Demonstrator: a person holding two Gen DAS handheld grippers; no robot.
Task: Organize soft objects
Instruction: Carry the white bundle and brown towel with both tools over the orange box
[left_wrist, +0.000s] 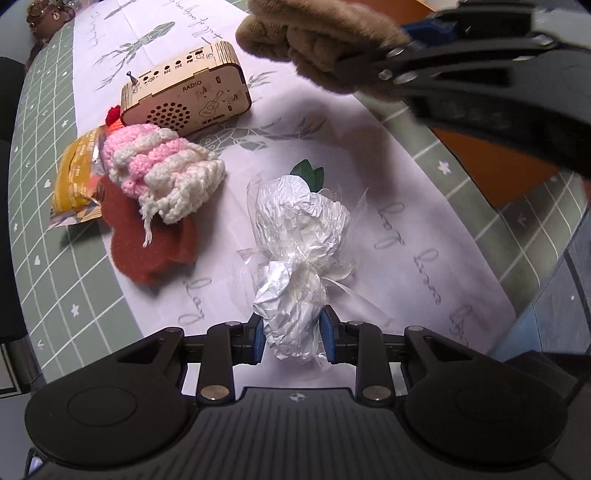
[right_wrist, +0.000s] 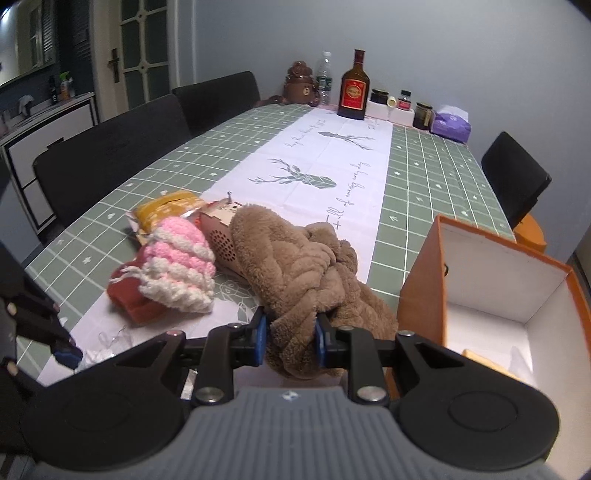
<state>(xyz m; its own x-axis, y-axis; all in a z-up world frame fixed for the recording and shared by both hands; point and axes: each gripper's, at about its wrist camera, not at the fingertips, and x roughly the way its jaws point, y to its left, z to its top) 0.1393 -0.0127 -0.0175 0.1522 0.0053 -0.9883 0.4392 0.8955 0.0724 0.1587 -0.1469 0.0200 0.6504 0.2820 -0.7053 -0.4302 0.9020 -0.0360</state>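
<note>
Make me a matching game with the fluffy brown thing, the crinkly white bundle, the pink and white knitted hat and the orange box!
Things:
1. brown plush
2. white wrapped bundle
3. pink and white knitted hat
4. orange box

States:
A. lies on a rust-red cloth
B. held in the left gripper
C. stands open, white inside
D. held in the right gripper

Pairs: 1-D, 2-B, 3-A, 4-C
</note>
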